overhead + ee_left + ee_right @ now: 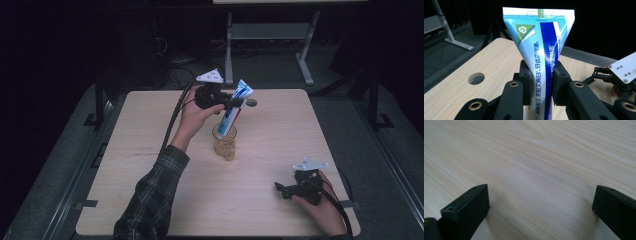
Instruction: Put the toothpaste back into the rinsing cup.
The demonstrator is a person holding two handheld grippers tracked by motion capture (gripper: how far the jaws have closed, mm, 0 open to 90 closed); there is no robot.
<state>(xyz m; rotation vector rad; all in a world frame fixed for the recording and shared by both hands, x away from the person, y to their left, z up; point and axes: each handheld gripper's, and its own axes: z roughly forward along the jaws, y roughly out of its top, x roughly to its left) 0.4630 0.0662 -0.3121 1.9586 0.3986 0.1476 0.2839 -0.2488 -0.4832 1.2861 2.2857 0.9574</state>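
A blue and white toothpaste tube (pixel 234 109) stands tilted with its lower end inside a clear amber glass cup (pixel 224 142) near the table's middle. My left gripper (pixel 235 103) is shut on the tube about halfway up, its crimped flat end pointing up. In the left gripper view both pads press the tube (pixel 543 62) from either side, and the left gripper (pixel 542 83) points across the table. My right gripper (pixel 280 189) rests low at the table's front right, open, with bare wood between its jaws (pixel 541 205).
The light wooden table (pixel 150 170) has a round cable hole (pixel 251 102) near its far edge. A grey desk frame (pixel 270 35) stands on the floor behind it. In the left gripper view the right hand's gripper (pixel 619 77) shows at the far right.
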